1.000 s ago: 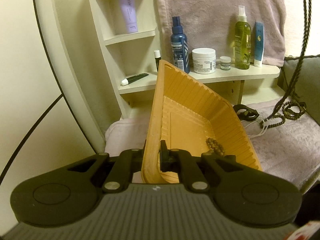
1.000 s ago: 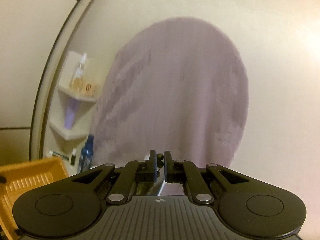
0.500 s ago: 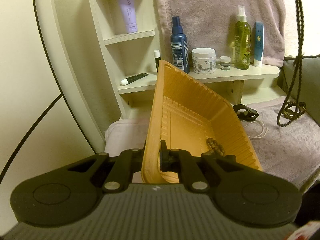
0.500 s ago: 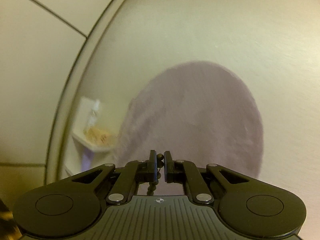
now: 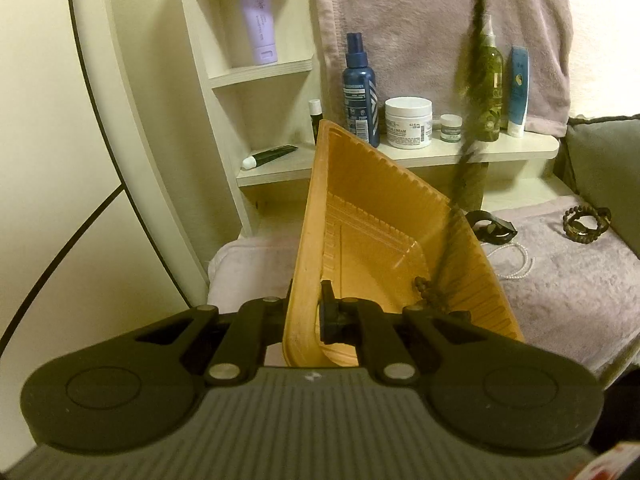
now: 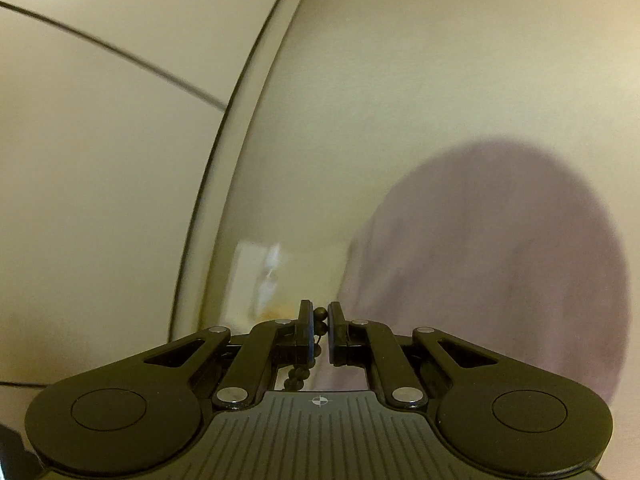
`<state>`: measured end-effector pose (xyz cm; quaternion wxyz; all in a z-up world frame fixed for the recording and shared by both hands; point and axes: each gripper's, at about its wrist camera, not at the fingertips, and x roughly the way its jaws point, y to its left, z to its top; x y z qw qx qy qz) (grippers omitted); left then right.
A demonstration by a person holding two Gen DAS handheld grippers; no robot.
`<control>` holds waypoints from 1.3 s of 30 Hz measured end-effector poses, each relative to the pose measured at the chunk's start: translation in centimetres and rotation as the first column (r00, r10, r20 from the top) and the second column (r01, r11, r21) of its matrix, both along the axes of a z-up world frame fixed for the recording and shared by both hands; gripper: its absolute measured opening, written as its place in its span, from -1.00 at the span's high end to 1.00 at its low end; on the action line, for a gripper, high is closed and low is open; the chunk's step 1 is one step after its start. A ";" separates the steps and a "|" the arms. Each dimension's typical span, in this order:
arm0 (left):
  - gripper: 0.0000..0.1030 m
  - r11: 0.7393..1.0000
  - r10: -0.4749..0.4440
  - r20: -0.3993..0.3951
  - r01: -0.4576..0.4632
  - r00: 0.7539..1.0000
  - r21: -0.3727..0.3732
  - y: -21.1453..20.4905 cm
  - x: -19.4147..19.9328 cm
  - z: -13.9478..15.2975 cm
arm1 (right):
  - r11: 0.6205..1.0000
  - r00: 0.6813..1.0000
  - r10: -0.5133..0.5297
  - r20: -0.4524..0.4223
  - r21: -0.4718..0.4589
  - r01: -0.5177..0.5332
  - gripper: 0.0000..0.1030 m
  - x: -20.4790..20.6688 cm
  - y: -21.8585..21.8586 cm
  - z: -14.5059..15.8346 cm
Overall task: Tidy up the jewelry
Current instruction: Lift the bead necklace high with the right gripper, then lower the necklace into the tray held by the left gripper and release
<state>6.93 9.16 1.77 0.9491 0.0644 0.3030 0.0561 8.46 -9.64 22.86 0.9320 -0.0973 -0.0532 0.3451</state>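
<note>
My left gripper is shut on the near rim of an orange ribbed tray and holds it tilted. A long dark bead necklace hangs blurred from above, and its lower end reaches into the tray beside a brown bead string. My right gripper is shut on the necklace's beads, held high and facing the wall. A dark bead bracelet, a black band and a pearl strand lie on the mauve towel.
A white shelf unit behind the tray carries a blue spray bottle, a white cream jar, a small jar, a green bottle and a blue tube. A mauve cloth hangs behind.
The hanging necklace has swung left, from over the towel to over the tray, its lower end now inside. The right gripper has tilted further up. The left gripper and tray have not moved.
</note>
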 end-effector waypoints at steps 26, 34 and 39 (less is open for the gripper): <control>0.88 1.000 0.007 -0.010 -0.007 1.000 -0.001 0.4 0.3 0.0 | 0.986 0.712 0.048 -0.701 -0.078 -0.144 0.87 8.9 2.8 -21.2; 0.88 1.000 0.007 -0.012 -0.007 1.000 0.002 0.4 0.3 -0.1 | 0.998 0.714 0.022 -0.700 -0.027 -0.058 -0.09 8.0 -0.6 -22.7; 0.88 1.000 0.006 -0.012 -0.006 1.000 0.003 0.4 0.4 -0.1 | 0.996 0.725 -0.086 -0.683 -0.062 0.059 -0.09 5.7 -3.9 -24.1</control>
